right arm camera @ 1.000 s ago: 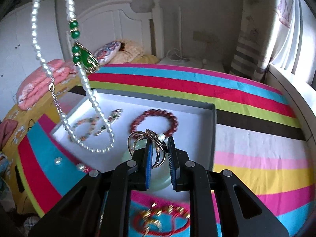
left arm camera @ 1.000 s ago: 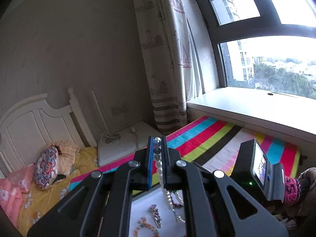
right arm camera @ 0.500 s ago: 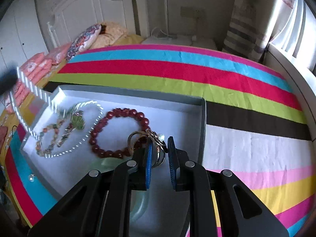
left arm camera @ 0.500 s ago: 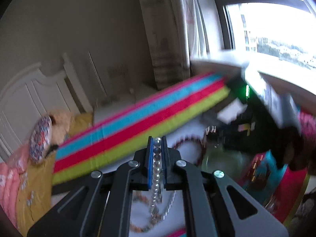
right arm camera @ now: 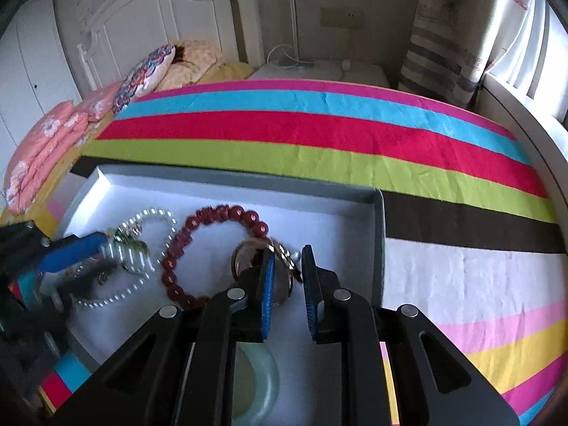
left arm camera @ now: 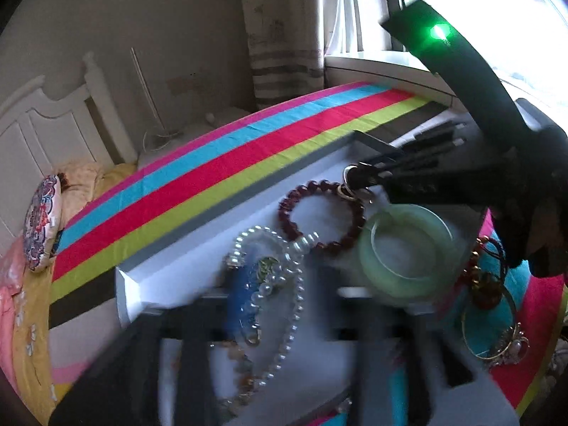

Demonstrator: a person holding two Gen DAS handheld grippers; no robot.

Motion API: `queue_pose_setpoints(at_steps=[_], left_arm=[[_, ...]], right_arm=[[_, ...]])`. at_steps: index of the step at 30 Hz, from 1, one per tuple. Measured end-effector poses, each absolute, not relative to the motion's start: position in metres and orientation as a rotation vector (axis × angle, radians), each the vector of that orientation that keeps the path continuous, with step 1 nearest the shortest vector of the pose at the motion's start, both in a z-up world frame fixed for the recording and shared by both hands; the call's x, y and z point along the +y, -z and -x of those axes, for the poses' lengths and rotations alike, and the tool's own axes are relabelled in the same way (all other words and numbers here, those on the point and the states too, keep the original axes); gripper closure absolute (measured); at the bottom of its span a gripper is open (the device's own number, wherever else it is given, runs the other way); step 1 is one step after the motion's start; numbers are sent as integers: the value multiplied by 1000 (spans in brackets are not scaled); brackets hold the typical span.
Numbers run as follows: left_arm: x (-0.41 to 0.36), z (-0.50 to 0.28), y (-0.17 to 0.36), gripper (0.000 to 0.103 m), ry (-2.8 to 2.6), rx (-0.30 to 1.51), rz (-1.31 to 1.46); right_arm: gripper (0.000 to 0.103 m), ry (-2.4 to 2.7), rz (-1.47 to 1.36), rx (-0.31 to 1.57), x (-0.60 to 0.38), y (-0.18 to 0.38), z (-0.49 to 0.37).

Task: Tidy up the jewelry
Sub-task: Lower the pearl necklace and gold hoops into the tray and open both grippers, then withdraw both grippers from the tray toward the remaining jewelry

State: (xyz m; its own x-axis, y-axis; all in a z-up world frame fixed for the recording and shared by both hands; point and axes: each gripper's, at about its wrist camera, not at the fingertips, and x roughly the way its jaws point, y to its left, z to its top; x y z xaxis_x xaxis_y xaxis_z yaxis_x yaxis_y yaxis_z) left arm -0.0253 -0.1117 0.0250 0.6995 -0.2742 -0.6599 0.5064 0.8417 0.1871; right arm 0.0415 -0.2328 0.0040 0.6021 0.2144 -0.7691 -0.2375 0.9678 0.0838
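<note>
A white-lined grey tray (right arm camera: 234, 181) lies on the striped bed. In it are a dark red bead bracelet (right arm camera: 209, 245), a pale green jade bangle (left arm camera: 408, 248), and the pearl necklace with a green pendant (left arm camera: 280, 266). My left gripper (left arm camera: 280, 305) is low over the tray and blurred by motion; its jaws look parted around the lying pearls. It also shows in the right wrist view (right arm camera: 71, 252). My right gripper (right arm camera: 288, 273) has its jaws slightly apart over a gold bangle with a pearl (right arm camera: 280, 252) that rests on the tray floor.
More gold and red bracelets (left arm camera: 490, 301) lie on the bedspread beside the tray's right side. The striped bedspread (right arm camera: 319, 127) stretches beyond the tray. Pillows (right arm camera: 145, 74) and a white headboard (right arm camera: 159, 7) stand at the far end; a window sill is at right.
My left gripper dropped from high above into the tray, and the pearl necklace now lies there. My right gripper moved over the tray, lowered the gold bangle and parted its jaws.
</note>
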Motion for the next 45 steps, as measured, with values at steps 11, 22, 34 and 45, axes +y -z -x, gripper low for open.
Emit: queue_pose_setpoints(at_steps=[11,22,34,45], left_arm=[[-83,50,-50,3,354,565,-252],[-23,108,-42,3,231,569,-117],[9,115,-35,3,217,605,26],[29,111,-31,3,239,619,146]], right_arm=[[44,-276,-69,745,-254,-48,-27],[36,-288,-136,662,-287,-54,40],[36,-268,-123,679,-311,-12,130],[36,-438,-39,756,-268,18,165]])
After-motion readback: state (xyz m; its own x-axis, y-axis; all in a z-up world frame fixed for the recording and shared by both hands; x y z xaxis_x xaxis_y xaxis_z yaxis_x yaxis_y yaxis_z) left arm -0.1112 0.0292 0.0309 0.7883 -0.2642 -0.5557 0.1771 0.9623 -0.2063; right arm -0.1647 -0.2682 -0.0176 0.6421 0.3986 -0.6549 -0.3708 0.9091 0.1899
